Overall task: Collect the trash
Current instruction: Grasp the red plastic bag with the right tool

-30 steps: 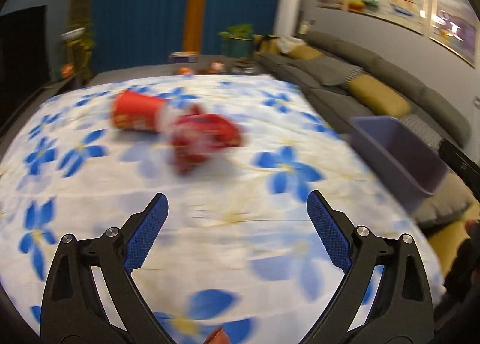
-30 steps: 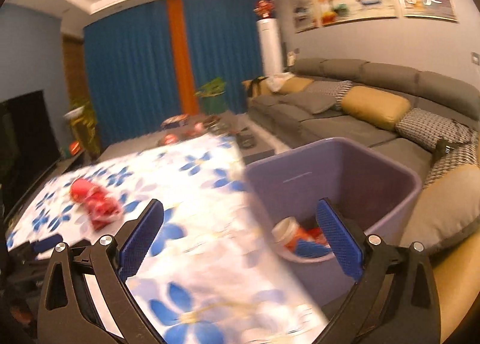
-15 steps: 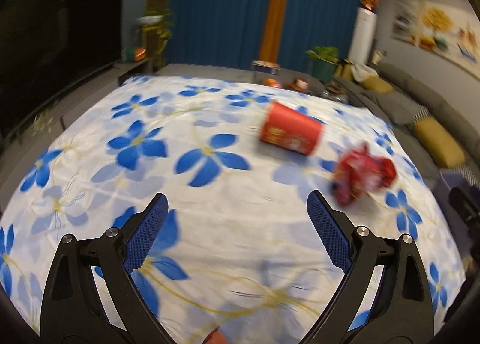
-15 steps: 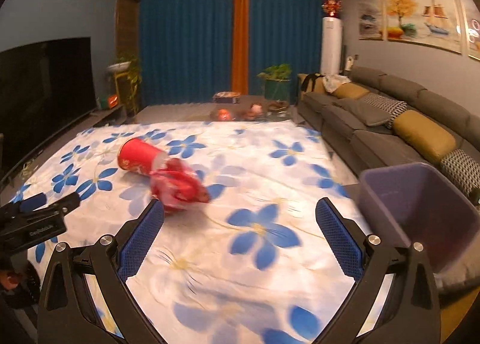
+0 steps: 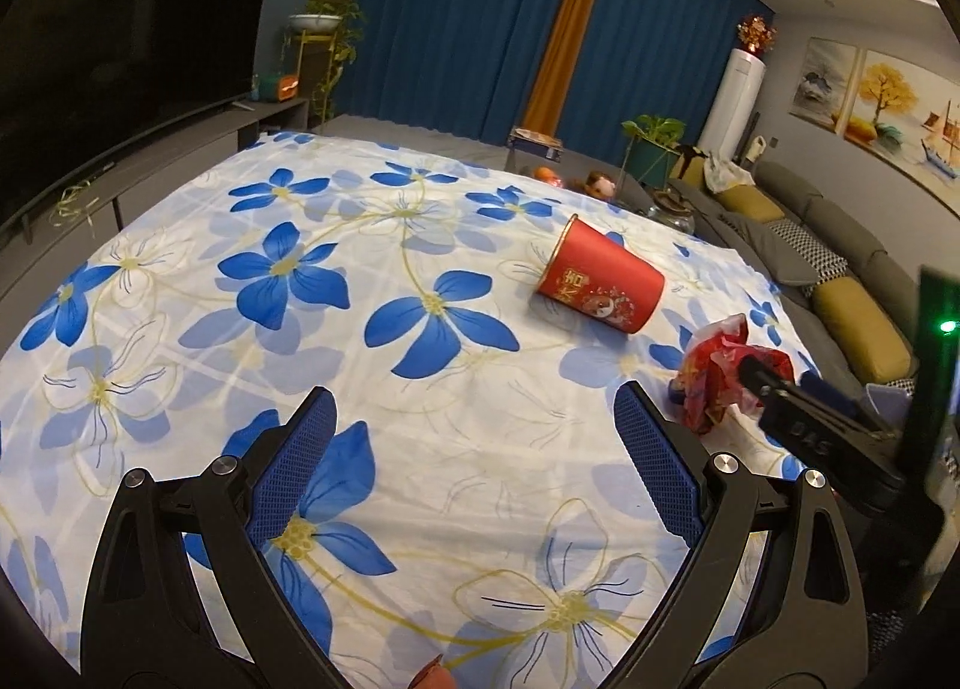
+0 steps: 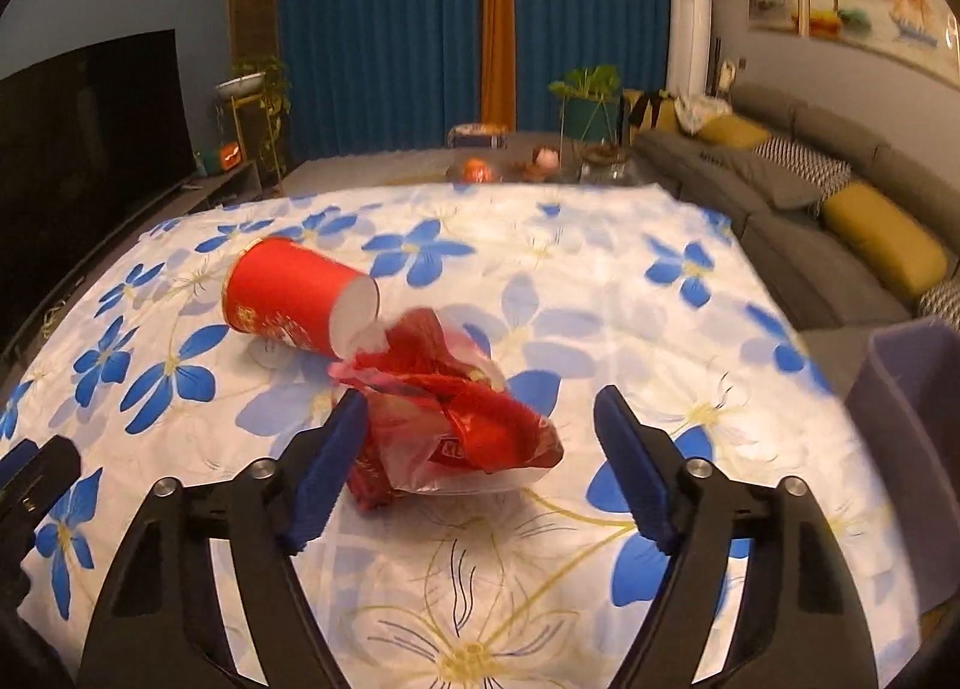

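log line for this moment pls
right gripper: closing around red wrapper, not gripped | left gripper: open, empty | red cup: on side

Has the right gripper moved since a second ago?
Yes. The right gripper swung from over the purple bin to the crumpled red wrapper, jaws just closing around it, not yet gripping.

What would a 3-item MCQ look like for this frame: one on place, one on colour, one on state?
1. The crumpled wrapper lies:
A. between the right gripper's jaws
B. inside the cup
C. in the bin

2. The flowers on the tablecloth are mostly:
A. green
B. blue
C. pink

3. The red paper cup is:
A. upright
B. crushed flat
C. lying on its side

1 A: it sits between the jaws, which have just been closing.
2 B: blue petals all over.
3 C: its round base faces sideways.
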{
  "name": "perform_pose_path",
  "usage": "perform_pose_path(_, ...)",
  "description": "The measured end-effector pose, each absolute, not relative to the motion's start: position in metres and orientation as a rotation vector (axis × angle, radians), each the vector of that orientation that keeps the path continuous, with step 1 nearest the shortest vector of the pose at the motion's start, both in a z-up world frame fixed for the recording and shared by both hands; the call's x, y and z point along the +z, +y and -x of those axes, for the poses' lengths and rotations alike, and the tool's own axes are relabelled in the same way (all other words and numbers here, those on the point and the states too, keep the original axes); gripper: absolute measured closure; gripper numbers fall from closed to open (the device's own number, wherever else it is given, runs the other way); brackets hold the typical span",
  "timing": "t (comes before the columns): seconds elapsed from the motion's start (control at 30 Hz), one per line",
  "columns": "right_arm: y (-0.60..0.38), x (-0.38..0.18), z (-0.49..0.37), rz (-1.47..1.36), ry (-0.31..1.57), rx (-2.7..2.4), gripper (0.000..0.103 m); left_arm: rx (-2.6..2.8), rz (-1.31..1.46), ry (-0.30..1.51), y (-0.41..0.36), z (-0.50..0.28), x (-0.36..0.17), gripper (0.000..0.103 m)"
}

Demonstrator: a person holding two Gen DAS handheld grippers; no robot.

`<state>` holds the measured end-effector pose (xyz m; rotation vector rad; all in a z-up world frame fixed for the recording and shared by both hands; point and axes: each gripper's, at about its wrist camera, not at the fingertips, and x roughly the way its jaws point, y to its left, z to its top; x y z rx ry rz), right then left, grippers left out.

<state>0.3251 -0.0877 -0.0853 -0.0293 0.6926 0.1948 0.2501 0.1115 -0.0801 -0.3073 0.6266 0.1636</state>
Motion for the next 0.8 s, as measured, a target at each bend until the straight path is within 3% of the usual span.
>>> perform_pose_path(0.27,-0.089,-0.091,-0.329,-0.009,0.730,0.262,0.043,0.126,0.327,0.625,0.109,-0.250,-0.082,0.011)
perform_pose_path(0.33,-0.090,-0.092,-0.330,-0.019,0.738,0.277,0.050,0.119,0.327,0.623,0.107,-0.250,-0.082,0.011)
perform_pose_path(0.37,-0.090,-0.092,-0.331,-0.022,0.740,0.283,0.062,0.115,0.328,0.621,0.107,-0.250,-0.081,0.011)
perform_pose_path(0.53,-0.091,-0.092,-0.330,-0.042,0.742,0.325,0.076,0.097,0.336,0.611,0.106,-0.250,-0.079,0.011)
perform_pose_path(0.8,-0.102,-0.086,-0.331,-0.083,0.712,0.308,0.079,0.034,0.302,0.573,0.102,-0.271,-0.056,0.023)
